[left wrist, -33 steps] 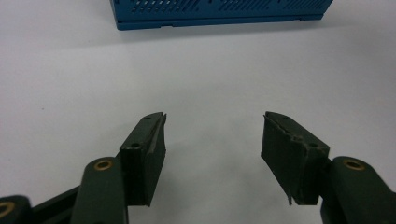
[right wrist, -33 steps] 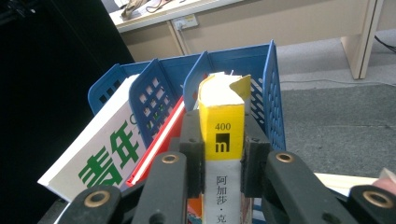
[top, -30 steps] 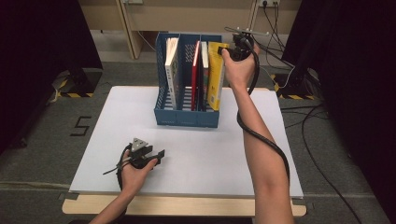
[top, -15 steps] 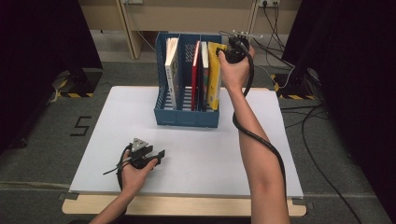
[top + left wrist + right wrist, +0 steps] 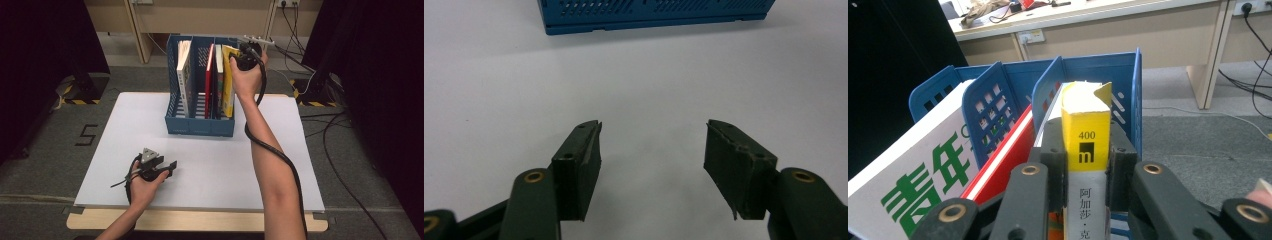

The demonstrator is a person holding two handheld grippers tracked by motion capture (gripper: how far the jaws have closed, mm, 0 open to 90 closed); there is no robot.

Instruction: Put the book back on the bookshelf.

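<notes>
A blue slotted file rack (image 5: 200, 125) stands on the white table at the back middle, holding several upright books. My right gripper (image 5: 238, 56) is shut on the spine of a yellow book (image 5: 227, 85) in the rightmost slot (image 5: 1087, 142). A red book (image 5: 209, 75) and a white book with green characters (image 5: 184, 75) stand in the slots to its left. My left gripper (image 5: 170, 166) rests on the table near the front left, open, nothing between its jaws (image 5: 651, 150).
The rack's blue base (image 5: 649, 12) lies ahead of the left gripper. Black cables (image 5: 320, 65) run on the floor to the right of the table. A wooden desk (image 5: 1148, 30) stands behind the rack.
My right gripper has shifted a little left and down with the yellow book, toward the rack. The left gripper has stayed put.
</notes>
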